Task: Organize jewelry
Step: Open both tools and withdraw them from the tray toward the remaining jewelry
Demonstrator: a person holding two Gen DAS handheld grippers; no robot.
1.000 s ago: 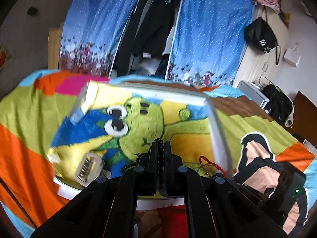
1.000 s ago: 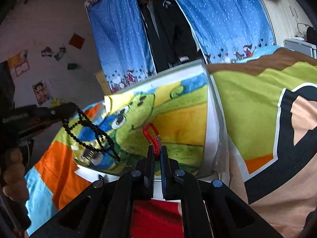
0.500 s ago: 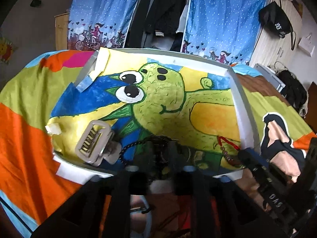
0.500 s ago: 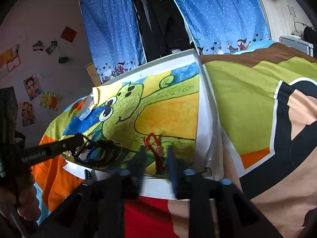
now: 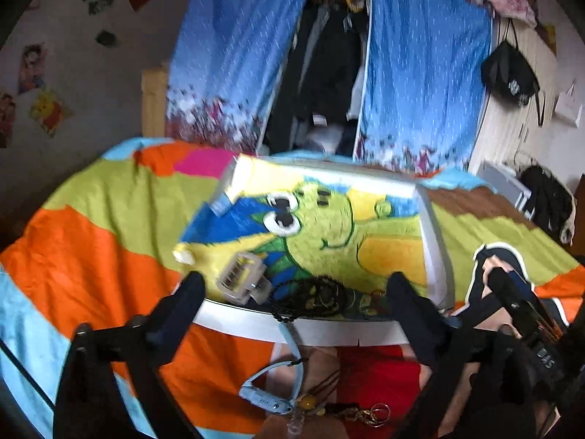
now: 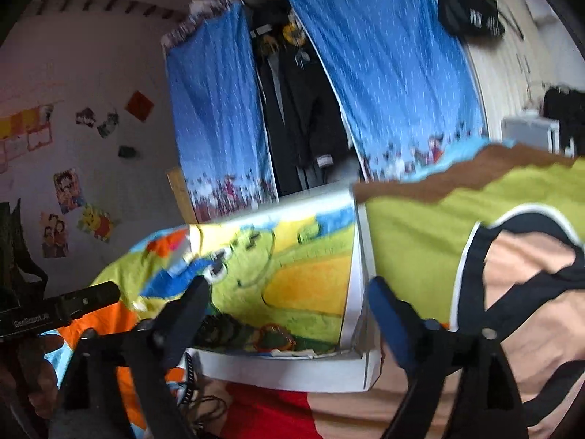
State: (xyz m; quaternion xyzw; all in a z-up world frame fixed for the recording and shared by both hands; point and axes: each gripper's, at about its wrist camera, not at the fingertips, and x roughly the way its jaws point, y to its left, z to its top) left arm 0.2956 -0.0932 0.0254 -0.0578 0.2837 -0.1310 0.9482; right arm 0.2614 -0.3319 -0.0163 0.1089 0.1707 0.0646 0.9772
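From my left wrist camera I see the shallow white cardboard tray [image 5: 433, 241], its floor lined with a crayon-textured drawing of a green cartoon creature on yellow and blue, lying on the soft patchwork bedspread [image 5: 91, 248] of orange, lime and light blue. Inside the tray's near edge lies the black beaded necklace [image 5: 310, 294], a loose glossy coil, with the cream plastic hair claw [image 5: 241, 281] just to its left. In front of the tray, on the bedspread, sit a light blue plastic watch [image 5: 270, 391] and a small tangle of brass-coloured rings and cord [image 5: 365, 409]. A second ago my left gripper [image 5: 292, 296] was pinched on that necklace above the tray; its jaws have just been opening and now stand wide, with the beads lying free in the tray beyond them. The gripper points gently downward at the tray's near edge. From my right wrist camera the same tray [image 6: 292, 369] shows its smooth white front wall, and the red beaded bracelet [image 6: 274, 334], a small ring, rests inside the near right corner, blurred, with the black coil [image 6: 219, 329] to its left. Earlier my right gripper [image 6: 285, 307] clamped the red loop; its jaws have just been opening and are spread wide, nothing pressed between them, tilted slightly down toward the tray. The other black gripper's finger [image 6: 73, 307] reaches in at the tray's left, a hand [image 6: 33, 366] behind it.
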